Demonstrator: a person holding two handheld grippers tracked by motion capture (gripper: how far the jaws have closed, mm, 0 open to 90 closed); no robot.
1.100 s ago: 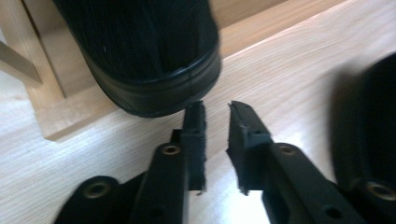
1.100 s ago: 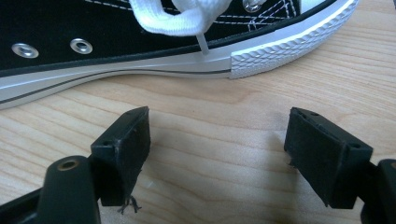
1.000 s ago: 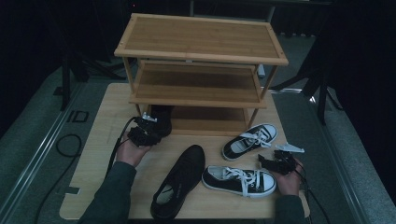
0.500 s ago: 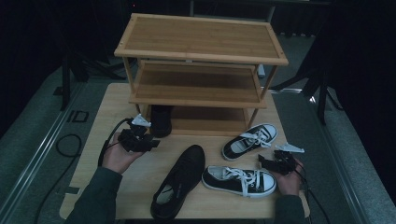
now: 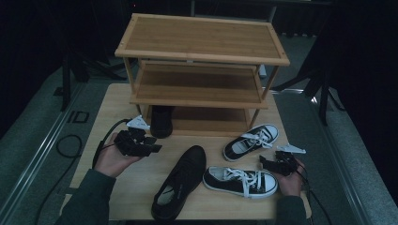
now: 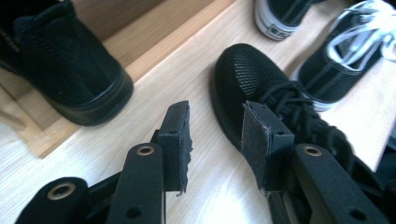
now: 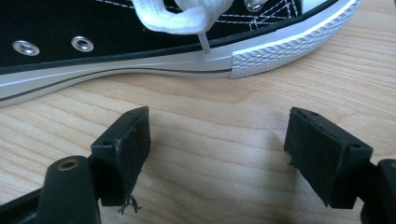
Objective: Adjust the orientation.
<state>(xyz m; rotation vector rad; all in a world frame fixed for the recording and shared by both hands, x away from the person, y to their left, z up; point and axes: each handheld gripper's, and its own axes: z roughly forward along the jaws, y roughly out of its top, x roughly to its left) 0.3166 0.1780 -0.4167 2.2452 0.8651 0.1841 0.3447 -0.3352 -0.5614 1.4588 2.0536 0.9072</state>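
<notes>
Change on the left: the left gripper (image 5: 149,143) has backed away from the rack's bottom shelf toward the person and risen a little; a second ago it sat right at the black shoe on the shelf (image 5: 161,121).
Left fingers: they have just been opening and now stand wide, with nothing between them; the left gripper view shows bare worktop (image 6: 140,116) in the gap between the pads (image 6: 179,135).
Shelved shoe: the black shoe on the shelf stands on the bottom shelf of the wooden shoe rack (image 5: 202,51), at its left end, heel outward, about 1 o'clock from the left gripper and free of it.
What that means: the first black shoe looks placed and released; judging by the layout, shelving goes on with the rest.
Likely next thing: the black shoe on the worktop (image 5: 180,180), its mate, lies at 4 o'clock from the left gripper, toe toward the rack; the left gripper view has it just ahead of the fingers.
Right side: the right gripper (image 5: 272,163) has not moved; its fingers are spread wide and empty, resting low at the toe end of the near sneaker (image 5: 240,181), close but not touching.
Far sneaker: the second black-and-white sneaker (image 5: 251,140) lies at 11 o'clock from the right gripper, just before the rack's right leg.
Left to do: three shoes remain on the worktop.
</notes>
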